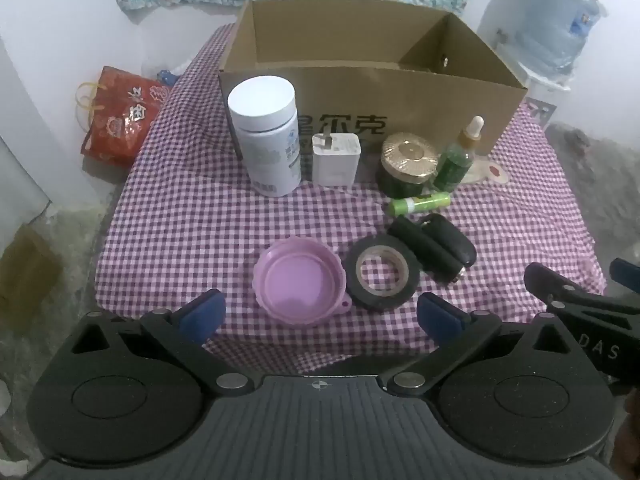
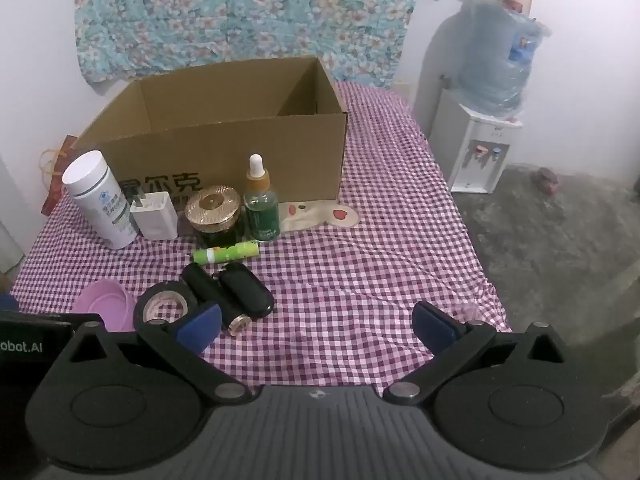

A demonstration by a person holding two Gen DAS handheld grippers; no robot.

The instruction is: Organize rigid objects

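An open cardboard box (image 1: 400, 96) (image 2: 224, 148) stands at the back of the checked cloth. In front of it stand a white bottle (image 1: 266, 136) (image 2: 100, 200), a white charger (image 1: 335, 158) (image 2: 156, 212), a gold-lidded jar (image 1: 408, 164) (image 2: 216, 208) and a green dropper bottle (image 1: 456, 160) (image 2: 262, 208). Nearer lie a green tube (image 1: 420, 203) (image 2: 226, 254), a black key fob (image 1: 452, 244) (image 2: 246, 290), a black cylinder (image 1: 426, 250) (image 2: 212, 292), a tape roll (image 1: 382, 272) (image 2: 166, 304) and a pink lid (image 1: 300, 280) (image 2: 106, 304). My left gripper (image 1: 320, 312) hangs open just short of the lid. My right gripper (image 2: 316, 324) hangs open over bare cloth.
A small cloth pouch (image 2: 320, 212) lies by the box's right corner. A red bag (image 1: 120, 116) sits on the floor to the left, a water dispenser (image 2: 488, 128) to the right. The checked cloth (image 2: 380, 240) is bare on its right half.
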